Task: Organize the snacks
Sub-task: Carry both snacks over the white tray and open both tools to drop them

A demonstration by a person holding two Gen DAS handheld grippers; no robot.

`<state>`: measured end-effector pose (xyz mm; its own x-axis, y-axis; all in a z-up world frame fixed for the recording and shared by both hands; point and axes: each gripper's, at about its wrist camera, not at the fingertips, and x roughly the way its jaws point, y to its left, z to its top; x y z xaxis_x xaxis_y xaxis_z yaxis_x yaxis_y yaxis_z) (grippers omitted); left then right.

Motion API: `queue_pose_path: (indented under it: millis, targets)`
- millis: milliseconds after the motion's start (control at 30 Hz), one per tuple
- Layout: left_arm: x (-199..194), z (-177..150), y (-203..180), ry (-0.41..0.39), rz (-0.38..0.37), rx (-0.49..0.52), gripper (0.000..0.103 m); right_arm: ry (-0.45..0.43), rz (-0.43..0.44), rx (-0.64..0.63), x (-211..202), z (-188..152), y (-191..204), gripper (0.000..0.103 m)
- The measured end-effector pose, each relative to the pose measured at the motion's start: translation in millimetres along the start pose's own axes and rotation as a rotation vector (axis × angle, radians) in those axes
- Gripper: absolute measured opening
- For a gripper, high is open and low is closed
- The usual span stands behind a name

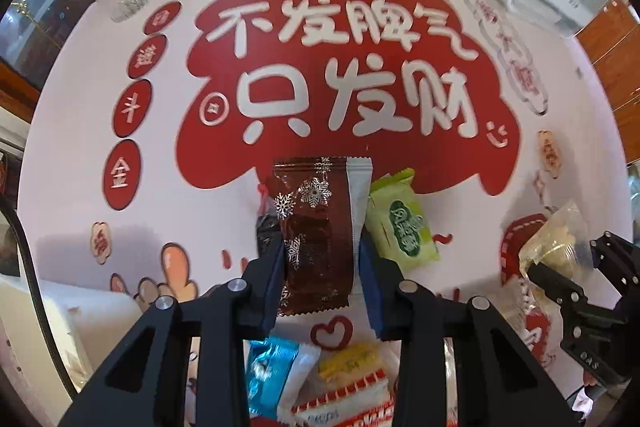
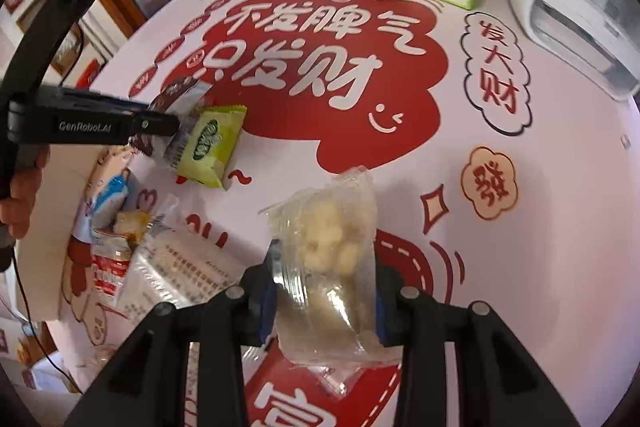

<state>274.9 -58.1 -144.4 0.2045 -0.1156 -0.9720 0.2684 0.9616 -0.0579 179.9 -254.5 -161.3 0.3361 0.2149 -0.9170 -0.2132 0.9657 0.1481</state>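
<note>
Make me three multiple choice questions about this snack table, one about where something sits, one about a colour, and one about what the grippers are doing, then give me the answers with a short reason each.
1. Where does the green snack packet lie?
A. On the table beside the packet held in the left gripper
B. Inside the mint green container
C. On top of the tissue pack

2. What colour is the snowflake-printed packet?
A. Blue
B. Dark brown
C. Yellow

3. What is the right gripper doing?
A. Standing open over bare table
B. Clamping a bottle
C. Gripping a clear bag of pale snacks

Answers:
1 A, it lies flat on the tablecloth just right of the left gripper.
2 B, its foil is dark brown with silver snowflakes.
3 C, both pads press the clear bag's sides.
</note>
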Motion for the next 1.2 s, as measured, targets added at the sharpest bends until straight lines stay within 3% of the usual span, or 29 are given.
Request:
queue_pose_path:
  millis: [233, 433, 667, 867, 1200]
  targets:
    - [-73.9, -27.1, 16.1, -0.131, -0.048, 0.002, 0.032, -0.1, 0.001, 0.068, -45.9, -5.8, 8.2, 0.037]
    - [-136.8, -83.1, 40.0, -0.227, -0.046, 0.038, 0.032, -0.192, -0.014, 0.114, -96.5, -14.6, 38.0, 0.037]
    - [-189.1, -140.7, 85.6, -0.302, -0.031, 0.095, 0.032, -0.274, -0.031, 0.15, -145.8, -33.5, 115.9, 0.036]
    - [-213.7, -179.3, 126.5, -0.342, -0.019, 0.121, 0.032, -0.323, -0.001, 0.187, -164.3, -46.7, 195.9, 0.037]
    - [-229.0, -206.9, 202.5, -0.394, -0.003, 0.039, 0.032, -0.27, 0.06, 0.092, -149.2, -51.6, 325.4, 0.037]
